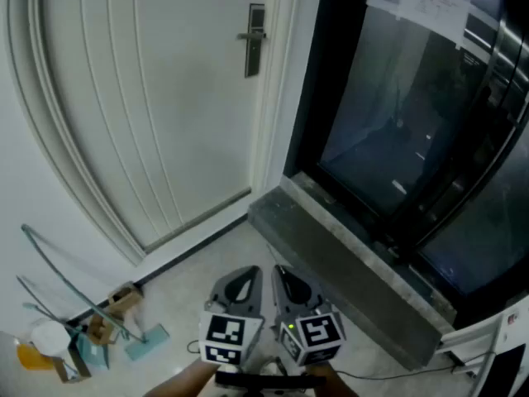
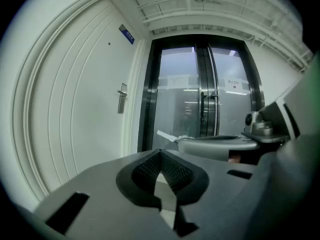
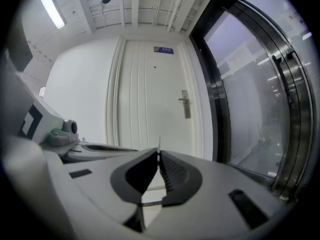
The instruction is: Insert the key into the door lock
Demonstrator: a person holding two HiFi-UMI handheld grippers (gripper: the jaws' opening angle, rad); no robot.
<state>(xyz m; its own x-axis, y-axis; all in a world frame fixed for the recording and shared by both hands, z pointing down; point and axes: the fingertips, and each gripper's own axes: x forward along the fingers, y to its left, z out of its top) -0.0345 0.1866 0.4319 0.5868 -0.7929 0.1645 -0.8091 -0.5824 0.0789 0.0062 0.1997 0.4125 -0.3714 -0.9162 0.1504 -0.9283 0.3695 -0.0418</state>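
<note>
At the far left, small boxes (image 1: 122, 298) and other clutter lie on the floor (image 1: 190, 279) against the wall. Next comes the white door (image 1: 165, 98), with its lock (image 1: 254, 40) and lever near its right edge. The lock sits high in the head view, well apart from both of my grippers. My left gripper (image 2: 160, 152) is held low in front of me with its jaws closed tip to tip, and I see nothing between them. Just beside it is my right gripper (image 3: 159, 153), its jaws pressed together on the key (image 3: 159, 144). The key shows as a thin upright blade poking out past the tips. In the right gripper view the blade stands against the door, left of the lock and below it. In the left gripper view it juts from the right jaws as a pale sliver. To the right of the door runs a grey stone sill (image 1: 331, 255), and behind it stand dark glass doors (image 1: 388, 139).
</note>
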